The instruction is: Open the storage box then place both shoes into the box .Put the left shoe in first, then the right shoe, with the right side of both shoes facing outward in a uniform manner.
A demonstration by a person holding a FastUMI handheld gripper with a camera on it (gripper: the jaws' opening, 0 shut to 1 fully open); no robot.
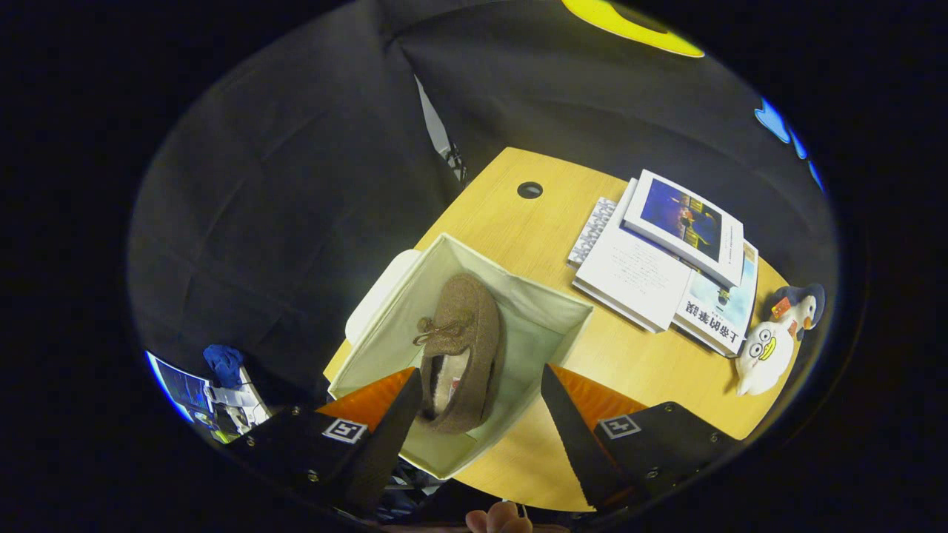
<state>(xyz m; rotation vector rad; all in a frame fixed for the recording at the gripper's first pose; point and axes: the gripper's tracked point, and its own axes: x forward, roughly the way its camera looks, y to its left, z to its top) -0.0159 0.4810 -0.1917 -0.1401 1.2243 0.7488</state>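
Your gripper (481, 403) hangs spread and pinching nothing above the open box (548, 307) at lower centre of the frame, where 1 shoe (463, 348) lies between and just beyond the fingers, its long axis running straight ahead, heel nearest you.

High downward view over storage box (452, 348)

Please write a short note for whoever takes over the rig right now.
Gripper: open, holding nothing, fingers apart above the near end of the box.
Box: open, on the wooden table.
One brown shoe: lying inside the box, between and just beyond the fingers.
Done: box opened, one shoe in.
Left: pick up the second shoe and set it in beside the first, facing the same way.
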